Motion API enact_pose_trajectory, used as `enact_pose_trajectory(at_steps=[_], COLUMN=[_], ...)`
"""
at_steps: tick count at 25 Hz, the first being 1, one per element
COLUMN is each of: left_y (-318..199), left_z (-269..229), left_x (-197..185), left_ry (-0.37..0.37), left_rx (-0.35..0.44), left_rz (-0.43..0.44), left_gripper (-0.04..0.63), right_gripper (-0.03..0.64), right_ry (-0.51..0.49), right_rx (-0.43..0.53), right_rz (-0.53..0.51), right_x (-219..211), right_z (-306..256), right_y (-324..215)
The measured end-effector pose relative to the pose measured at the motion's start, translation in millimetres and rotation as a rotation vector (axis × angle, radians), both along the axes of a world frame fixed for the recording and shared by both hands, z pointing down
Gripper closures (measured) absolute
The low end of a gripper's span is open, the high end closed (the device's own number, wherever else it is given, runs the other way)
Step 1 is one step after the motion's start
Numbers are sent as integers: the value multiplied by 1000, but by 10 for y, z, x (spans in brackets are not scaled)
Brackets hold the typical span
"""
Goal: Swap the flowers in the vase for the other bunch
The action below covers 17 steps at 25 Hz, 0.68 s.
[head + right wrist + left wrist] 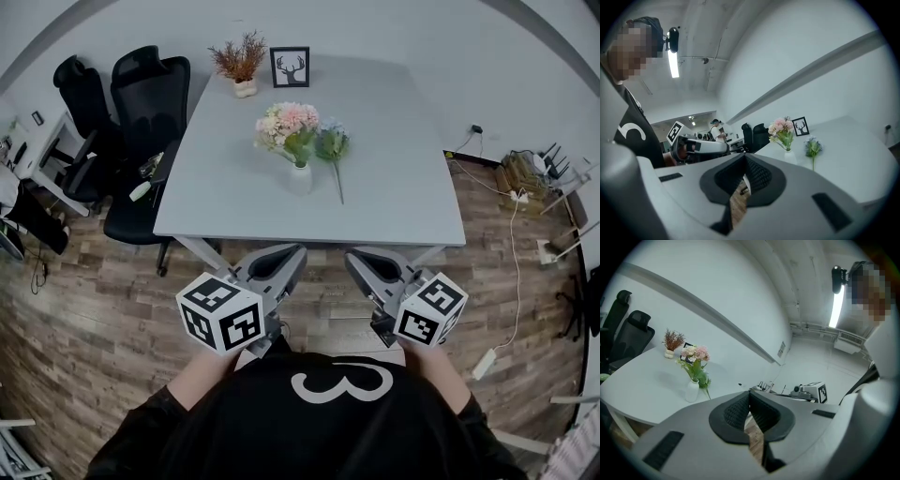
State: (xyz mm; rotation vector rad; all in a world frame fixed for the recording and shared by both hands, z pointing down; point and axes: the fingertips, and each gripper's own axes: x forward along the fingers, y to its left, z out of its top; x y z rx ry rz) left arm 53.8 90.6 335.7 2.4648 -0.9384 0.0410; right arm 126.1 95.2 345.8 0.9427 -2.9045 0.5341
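Head view is showing one grey table with the task's things sitting near its middle. One white vase is standing upright there, holding one pink bunch. A second, blue bunch is lying flat on the tabletop just beside the vase on its right, with its stem pointing toward the near edge. That makes two bunches, one in the vase and one out of it.

At the far edge, close to the wall, one small pot of dried plants and one framed deer picture are standing side by side. Two black office chairs are crowding the table's left edge.

Two grippers are hanging off the near edge, over the wooden floor and close to the person's chest, well apart from the vase. The left gripper is holding its jaws together with nothing between them, and its own view is showing only floor below the meeting pads. The right gripper is doing the same, jaws closed and empty.

The near half of the tabletop and its whole right side are lying bare, so the vase is standing away from every edge.
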Motion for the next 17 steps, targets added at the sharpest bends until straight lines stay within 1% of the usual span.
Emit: enact_pose_trajectory(at_steps=[6,17], left_y=[160,218], left_z=[-2,71], left_x=[202,250], left_ry=[-3,9], left_rx=[-7,-34], left_rz=[29,29], left_gripper=[584,584], right_gripper=[611,611], right_ry=[-11,-11], right_rx=[6,8], right_rz=[8,16], right_x=[156,213], right_z=[-48,-20], right_y=[135,189])
